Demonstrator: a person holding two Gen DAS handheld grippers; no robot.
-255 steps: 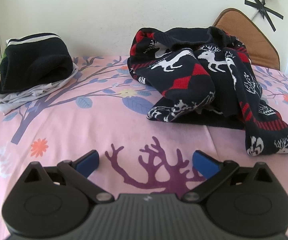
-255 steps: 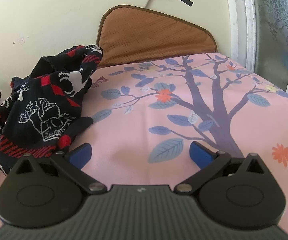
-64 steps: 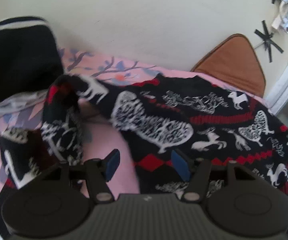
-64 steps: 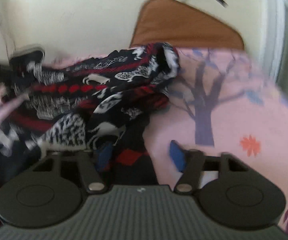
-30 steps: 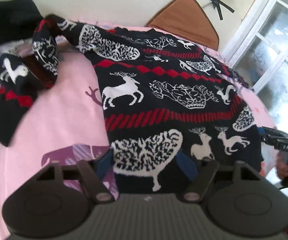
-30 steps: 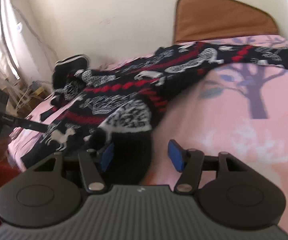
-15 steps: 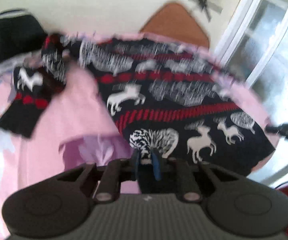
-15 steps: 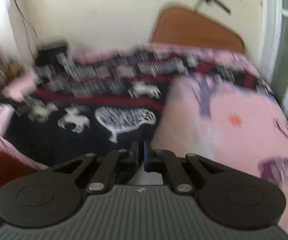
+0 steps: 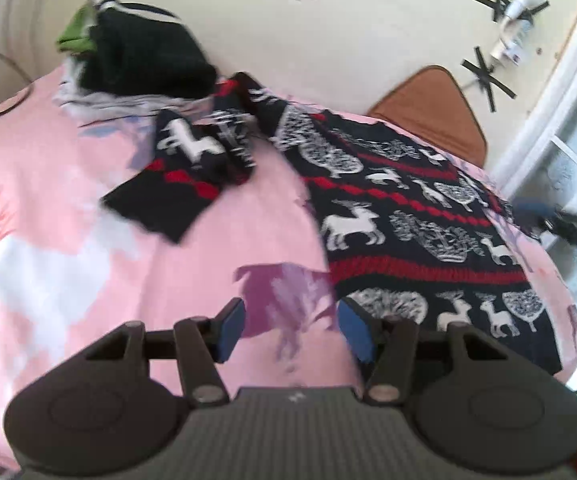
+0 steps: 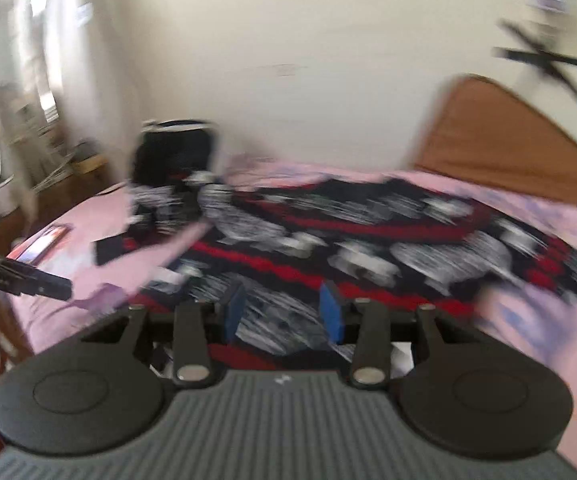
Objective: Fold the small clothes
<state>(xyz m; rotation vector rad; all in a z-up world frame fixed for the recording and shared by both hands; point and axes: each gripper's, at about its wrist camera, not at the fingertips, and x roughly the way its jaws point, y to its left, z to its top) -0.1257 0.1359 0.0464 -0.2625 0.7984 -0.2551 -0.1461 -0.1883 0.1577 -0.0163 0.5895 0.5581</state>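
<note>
From the left wrist view, the patterned sweater (image 9: 416, 232) lies spread flat on the pink bed (image 9: 68, 208), one sleeve (image 9: 184, 184) crumpled beside the folded pile (image 9: 140, 60); the left tool (image 9: 292, 330) has just been opening, nothing between its pads, beside the hem. From the blurred right wrist view, the right tool (image 10: 282, 312) has also just been opening, empty over the sweater. Spreading looks finished; next, I reckon, comes gripping a sleeve to fold inward. No writing is readable

Bright daylight; fisheye-bent edges; right view motion-blurred.
</note>
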